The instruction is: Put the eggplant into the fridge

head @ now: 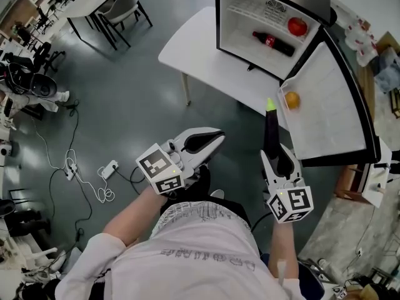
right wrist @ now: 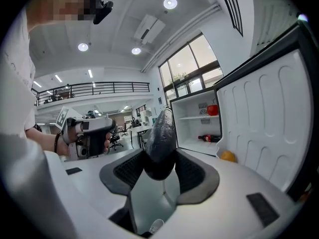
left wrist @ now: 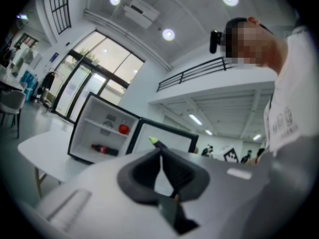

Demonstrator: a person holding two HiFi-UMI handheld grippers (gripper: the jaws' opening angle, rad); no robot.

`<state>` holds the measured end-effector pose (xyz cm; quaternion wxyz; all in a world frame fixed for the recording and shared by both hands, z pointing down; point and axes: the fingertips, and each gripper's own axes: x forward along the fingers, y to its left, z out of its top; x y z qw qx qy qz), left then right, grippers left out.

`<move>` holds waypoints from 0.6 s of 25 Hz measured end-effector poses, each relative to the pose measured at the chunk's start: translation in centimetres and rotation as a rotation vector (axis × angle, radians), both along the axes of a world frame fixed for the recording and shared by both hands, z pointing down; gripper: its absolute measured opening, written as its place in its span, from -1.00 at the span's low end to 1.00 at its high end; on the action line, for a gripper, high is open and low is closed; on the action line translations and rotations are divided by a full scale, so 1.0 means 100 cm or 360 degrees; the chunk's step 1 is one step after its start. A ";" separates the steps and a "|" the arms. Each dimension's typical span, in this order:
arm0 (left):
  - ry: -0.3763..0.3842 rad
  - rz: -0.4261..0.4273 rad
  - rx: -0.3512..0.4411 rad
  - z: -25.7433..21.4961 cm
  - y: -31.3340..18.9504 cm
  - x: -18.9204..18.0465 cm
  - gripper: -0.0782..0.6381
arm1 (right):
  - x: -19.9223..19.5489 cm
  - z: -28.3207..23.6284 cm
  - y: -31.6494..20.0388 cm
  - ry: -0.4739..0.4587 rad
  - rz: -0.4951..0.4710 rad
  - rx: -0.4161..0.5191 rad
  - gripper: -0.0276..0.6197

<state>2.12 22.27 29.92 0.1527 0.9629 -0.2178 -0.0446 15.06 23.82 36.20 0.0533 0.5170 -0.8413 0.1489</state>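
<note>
Head view: right claw (head: pixel 275 154) clamps the eggplant (head: pixel 272 127), hiding its lower end; left claw (head: pixel 219 135) pressed together.

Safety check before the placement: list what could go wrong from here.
The right gripper pinches the eggplant only at its blunt end, so it may tilt or slip. The open fridge door stands close beside it; the tip could hit it or the orange there. The cola bottle lies across the bottom of the fridge, leaving little room.
</note>
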 end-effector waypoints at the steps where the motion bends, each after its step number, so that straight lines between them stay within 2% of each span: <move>1: 0.0000 -0.0001 -0.0004 0.001 -0.005 -0.001 -0.73 | 0.000 0.001 -0.005 0.0001 0.0001 -0.0002 -0.31; 15: 0.0005 -0.0023 -0.0052 0.015 -0.086 -0.016 -0.74 | -0.011 0.018 -0.081 0.0008 0.0007 -0.0070 -0.31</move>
